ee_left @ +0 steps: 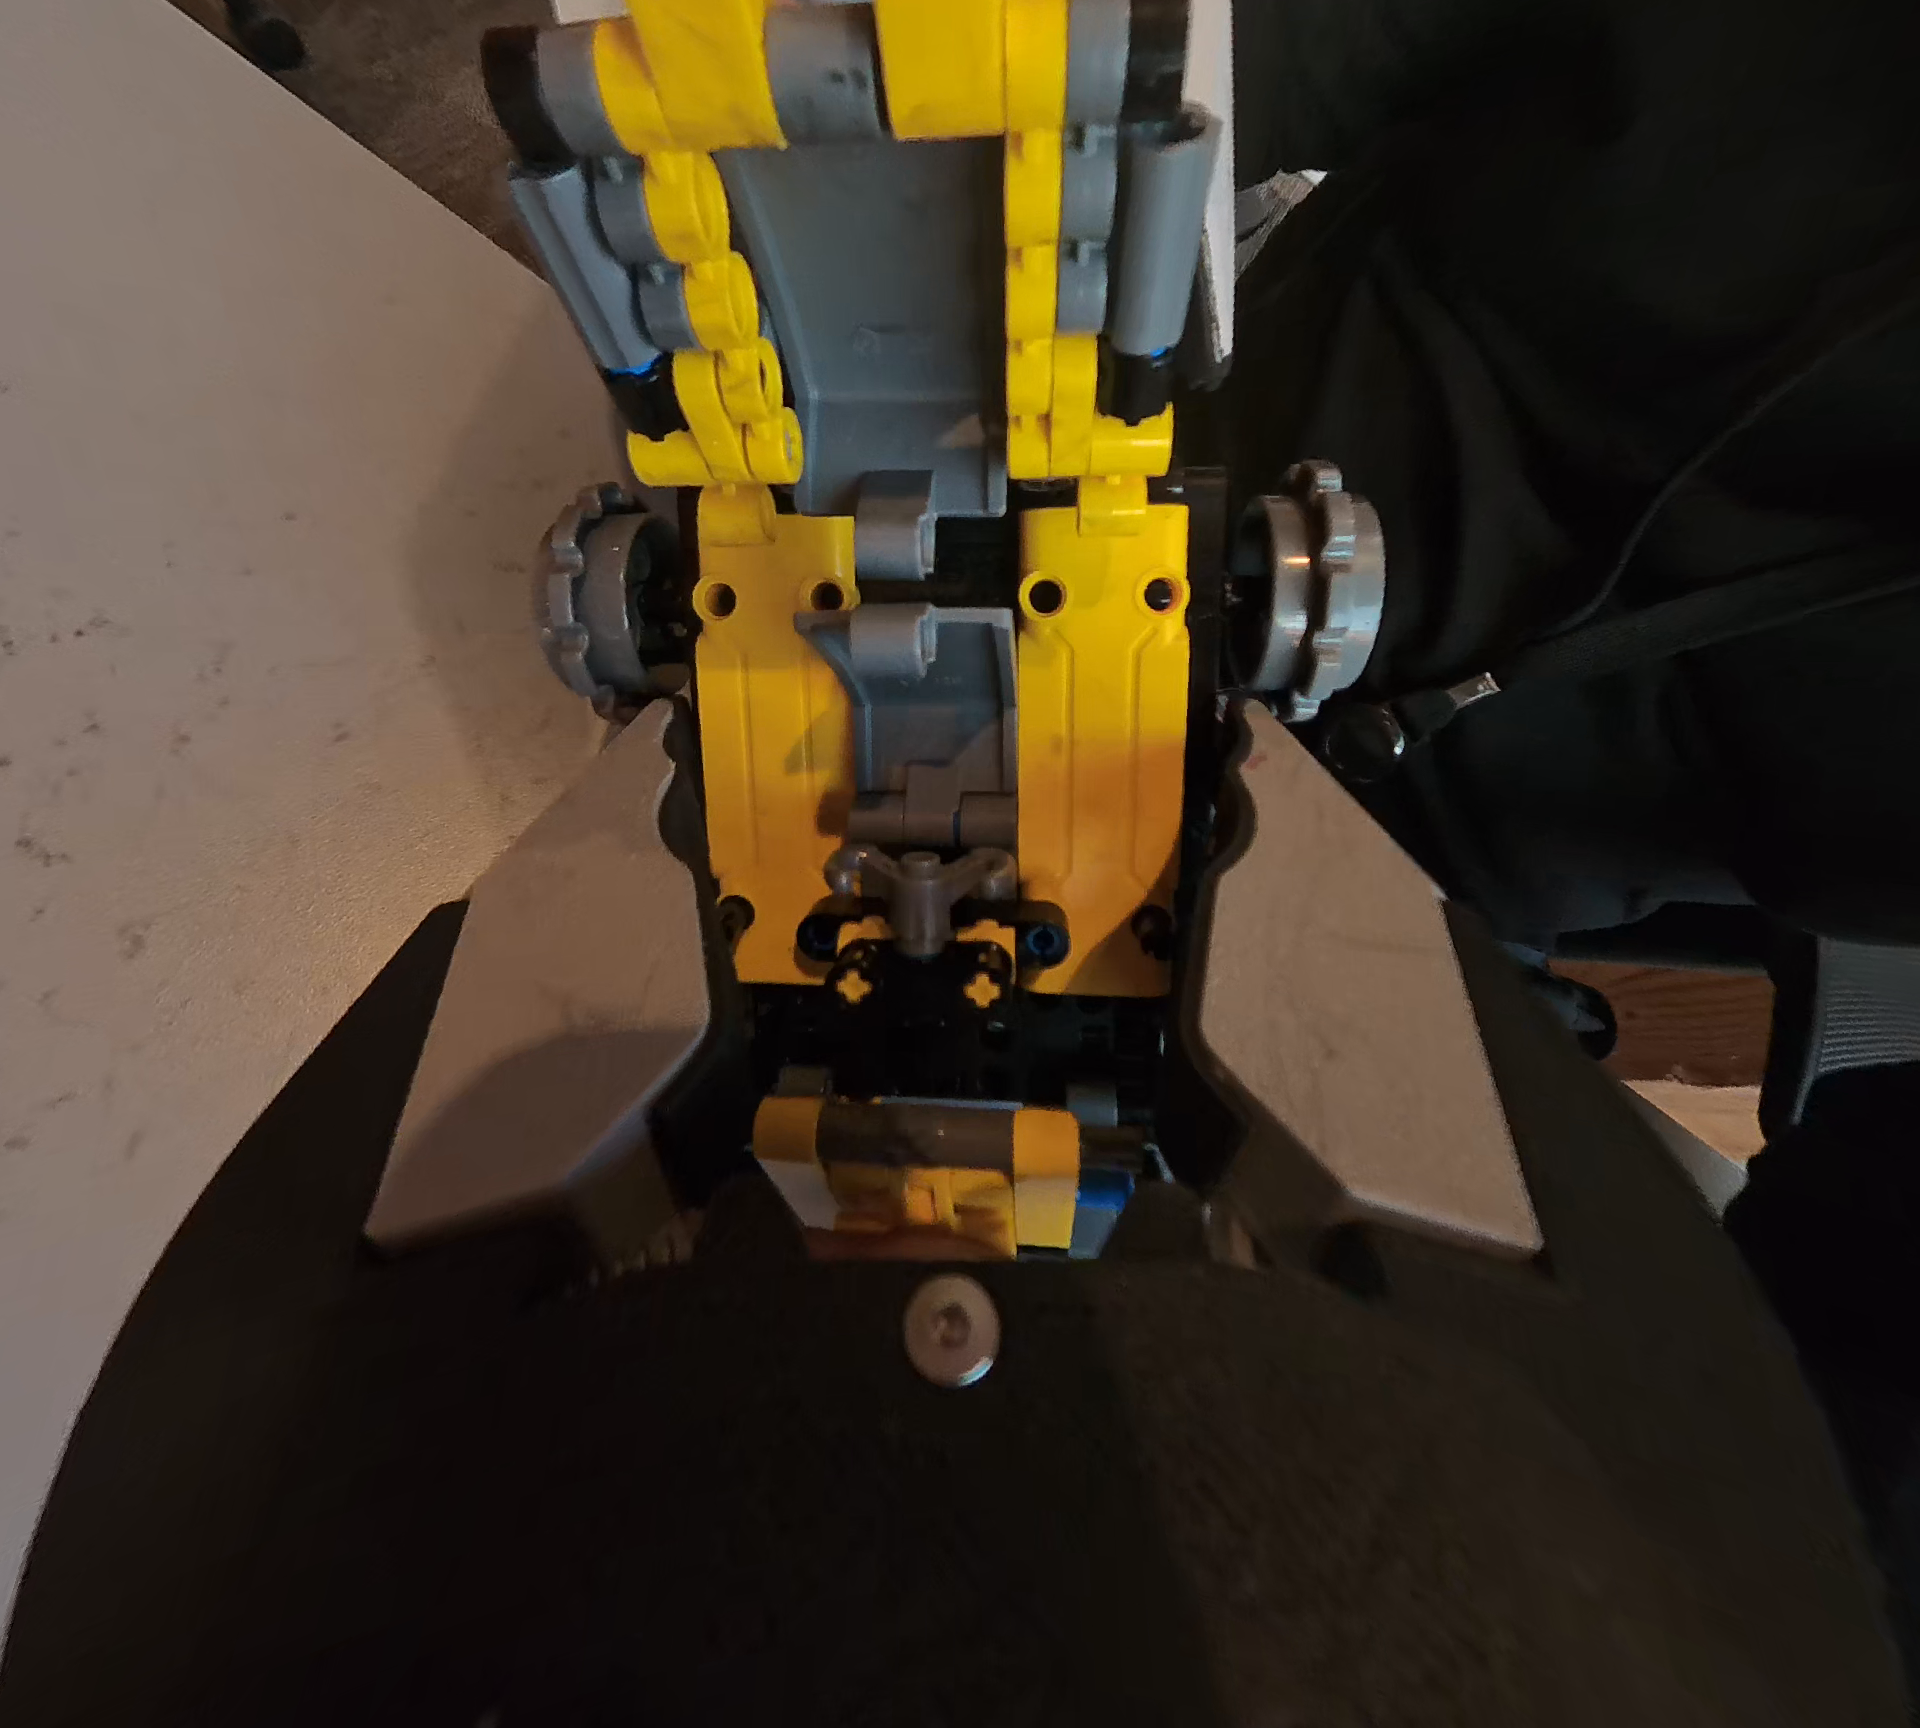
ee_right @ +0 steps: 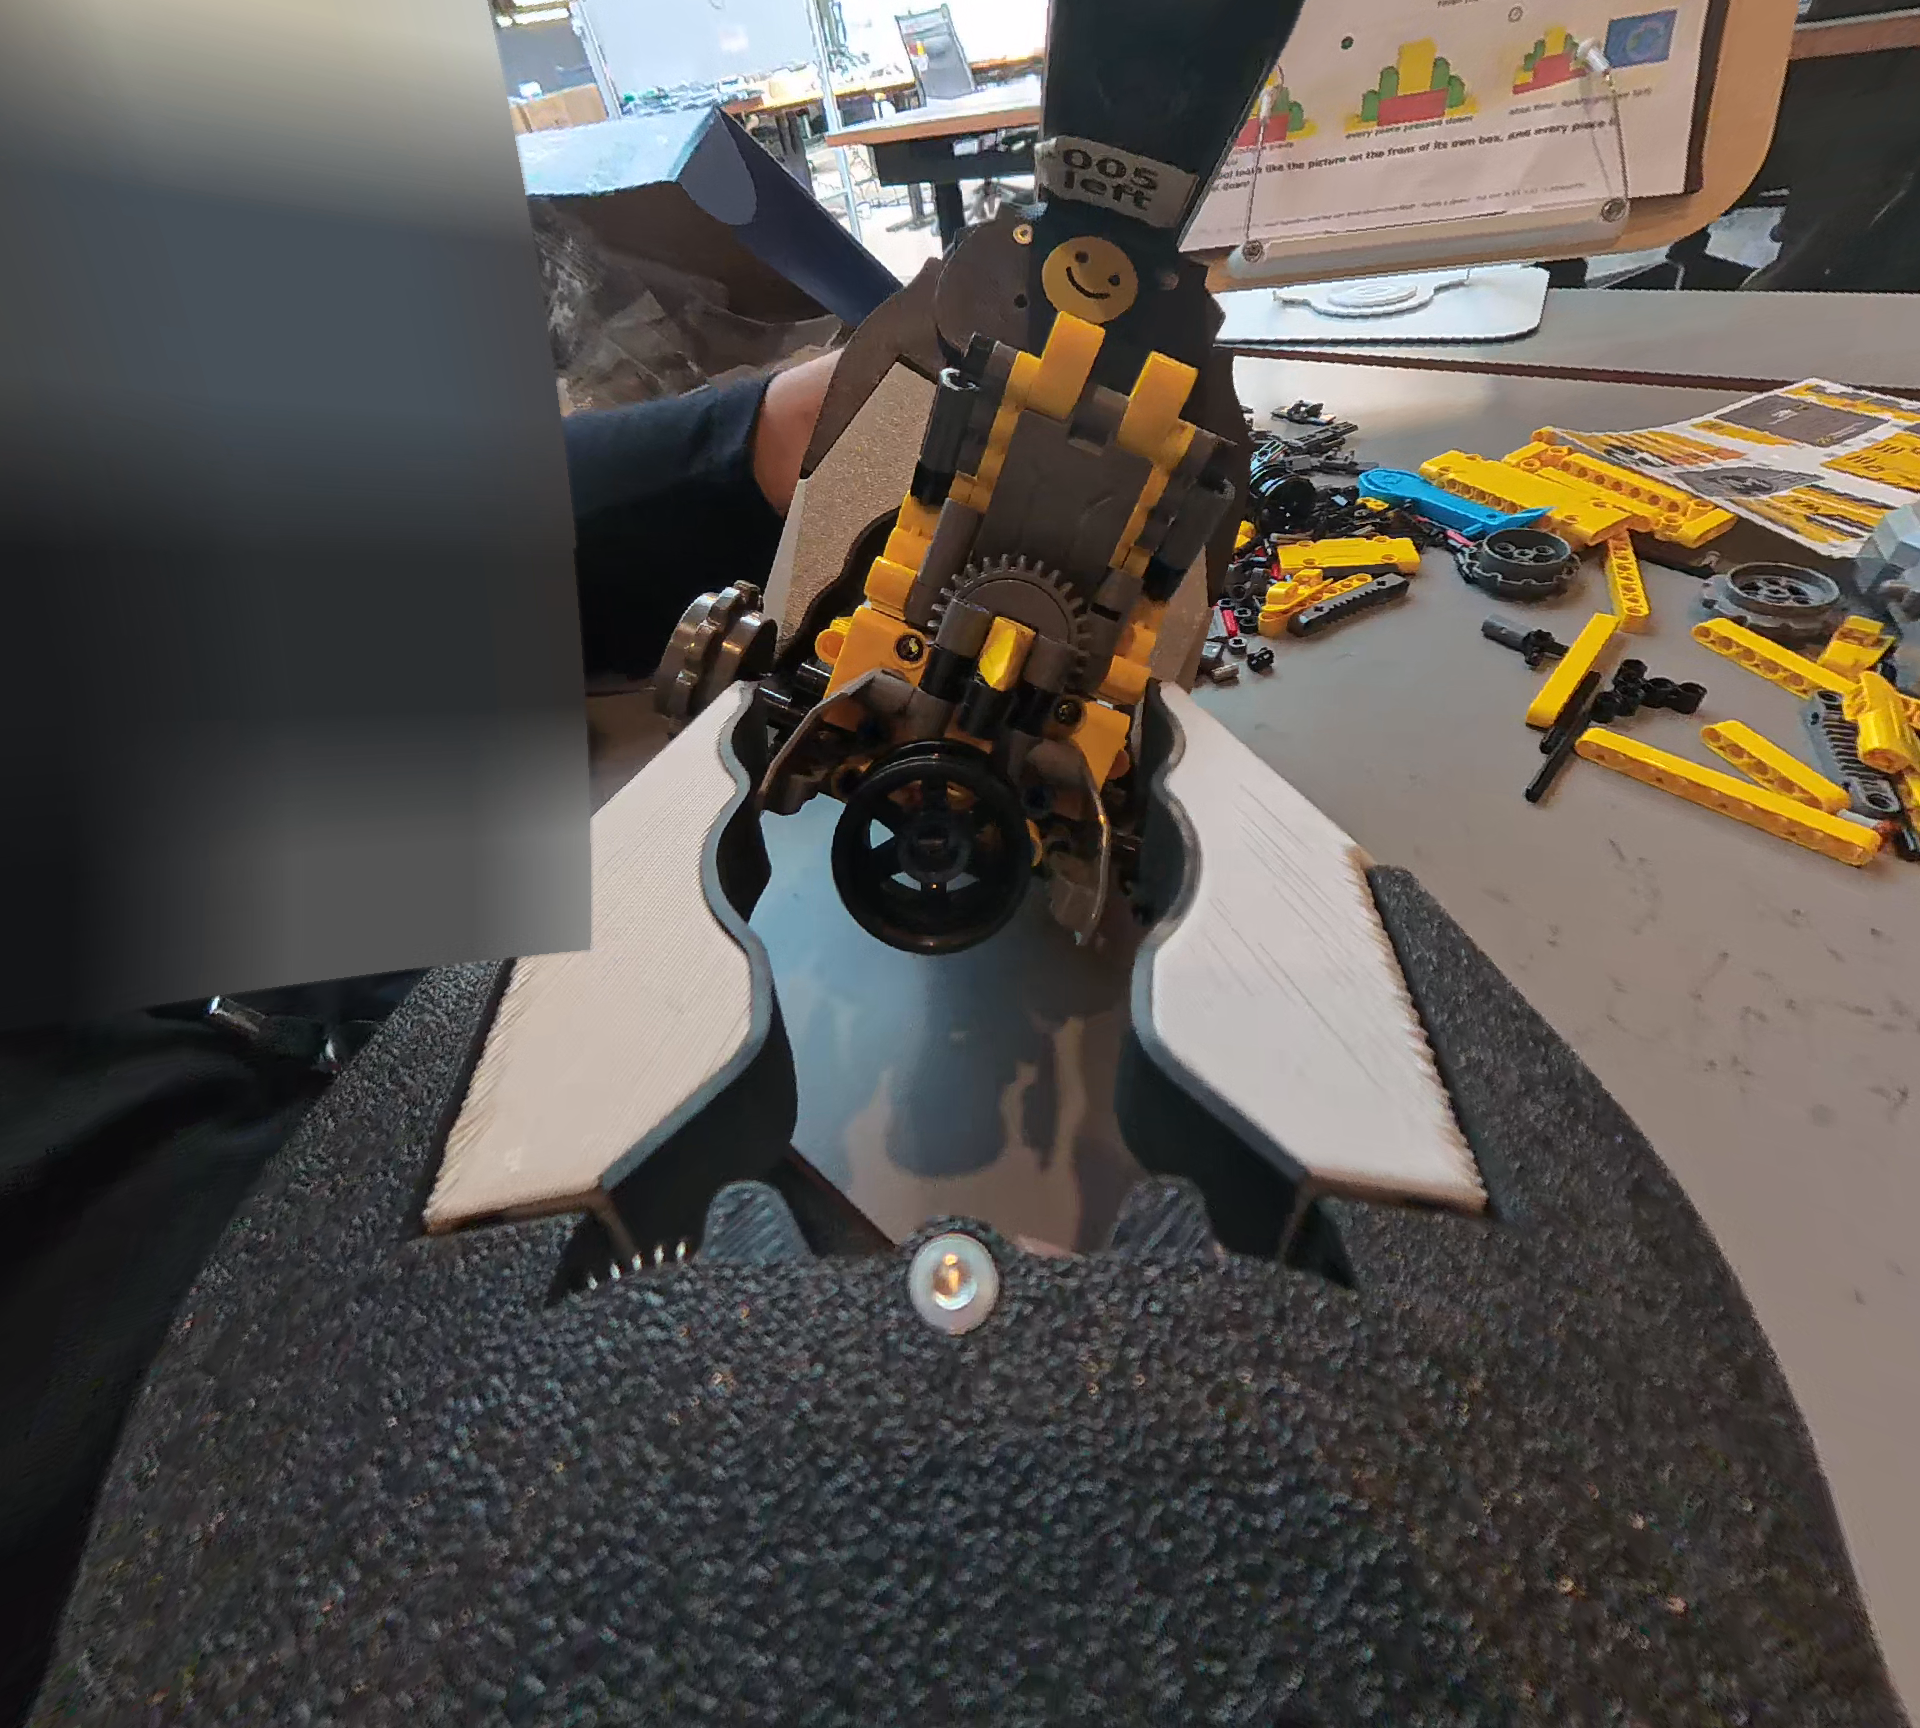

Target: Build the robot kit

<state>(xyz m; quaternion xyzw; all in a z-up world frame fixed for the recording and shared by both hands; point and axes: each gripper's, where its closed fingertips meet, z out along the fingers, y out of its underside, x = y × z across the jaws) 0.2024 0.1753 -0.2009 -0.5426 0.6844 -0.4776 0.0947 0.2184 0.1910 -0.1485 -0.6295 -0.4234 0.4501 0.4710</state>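
Two grippers are on the same yellow and grey brick model (ee_left: 940, 639) here, one at each end, with it held up above the table (ee_right: 1558, 951). The left gripper (ee_left: 940, 805) has its jaws clamped on the model's body just behind the two grey wheel hubs (ee_left: 1311, 587). The right gripper (ee_right: 940, 805) has its jaws pressed in around the end with the black wheel (ee_right: 935, 847). My guess is the risky bit is squeezing or twisting: both ends are pinned, so any pull in different directions could pop a beam or the small grey steering wheel (ee_left: 920, 889) off. The right wrist view shows the big grey gear (ee_right: 1013, 608), the other gripper's handle and the pile of loose pieces (ee_right: 1621, 598) on the table. The left wrist view shows none of that, just the seat side and a dark sleeve (ee_left: 1558, 328).
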